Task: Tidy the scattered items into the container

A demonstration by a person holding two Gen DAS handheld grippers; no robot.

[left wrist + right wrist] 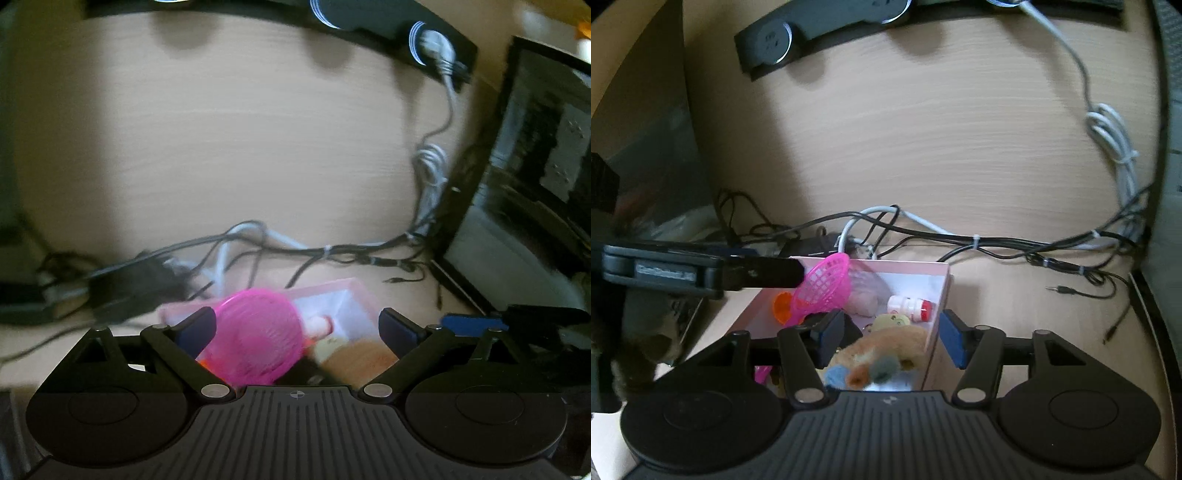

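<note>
A pink box (905, 266) stands on the desk and holds several items. Among them are a pink mesh basket (823, 291), an orange cup (781, 306), a white bottle with a red cap (908, 308) and a tan plush toy (886, 345). My left gripper (297, 329) is open wide over the box (332, 286). The tilted basket (255, 343) leans beside its left finger, well clear of the right one. From the right wrist view, one left finger (768, 275) touches the basket's rim. My right gripper (892, 341) is open above the plush toy, its right finger outside the box wall.
A tangle of black and white cables (960, 240) lies just behind the box, with a loose audio plug (1060, 290) to the right. A black power strip (820, 33) is on the back panel. A dark screen (517, 184) stands at the right, a black adapter (136, 284) at the left.
</note>
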